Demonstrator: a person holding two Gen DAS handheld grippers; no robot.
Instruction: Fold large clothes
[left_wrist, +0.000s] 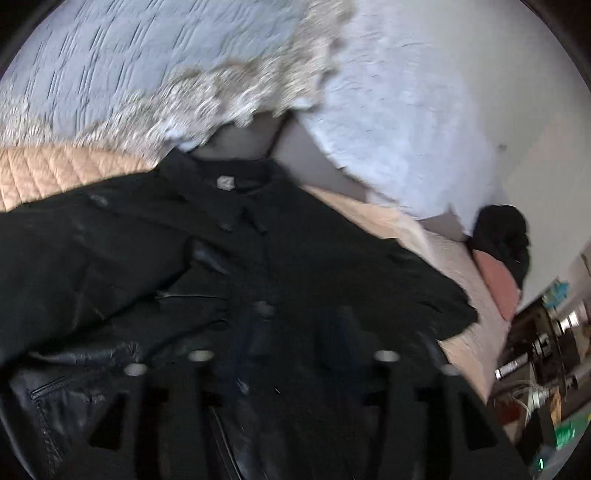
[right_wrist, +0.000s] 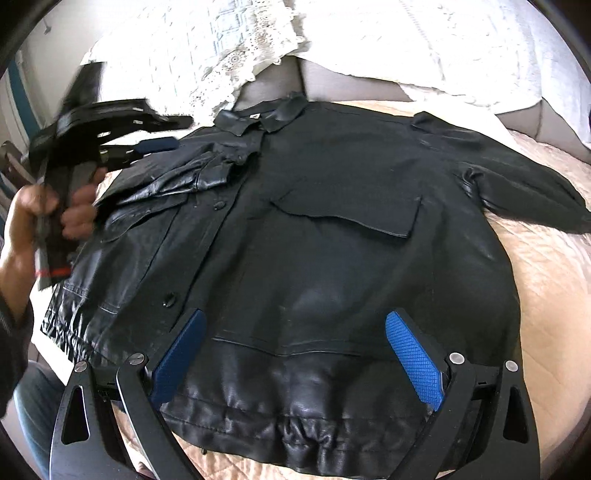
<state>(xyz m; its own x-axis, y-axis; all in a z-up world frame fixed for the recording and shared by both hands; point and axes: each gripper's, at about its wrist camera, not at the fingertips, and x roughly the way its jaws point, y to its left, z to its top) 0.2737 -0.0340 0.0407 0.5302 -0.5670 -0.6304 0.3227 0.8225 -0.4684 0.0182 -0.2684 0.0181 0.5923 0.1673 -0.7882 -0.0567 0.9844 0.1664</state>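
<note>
A black leather jacket (right_wrist: 332, 258) lies front up and buttoned on a peach quilted bed cover (right_wrist: 546, 277), collar toward the pillows. One sleeve (right_wrist: 177, 181) is folded in across the chest, while the other sleeve (right_wrist: 535, 199) sticks out to the right. My right gripper (right_wrist: 299, 356) hovers open over the hem, its blue pads (right_wrist: 413, 358) wide apart and holding nothing. A hand (right_wrist: 77, 218) holds my left gripper (right_wrist: 181, 131) at the upper left, just above the folded sleeve, jaws apart and empty. In the blurred left wrist view the jacket (left_wrist: 295, 258) fills the lower half under the left gripper (left_wrist: 299, 332).
White lace-edged bedding (right_wrist: 240, 55) and a grey headboard (right_wrist: 332, 81) lie beyond the collar. In the left wrist view a dark bundle (left_wrist: 502, 236) rests on a pink cushion (left_wrist: 498, 288) at the bed's right edge. Cluttered furniture (left_wrist: 546, 350) stands past it.
</note>
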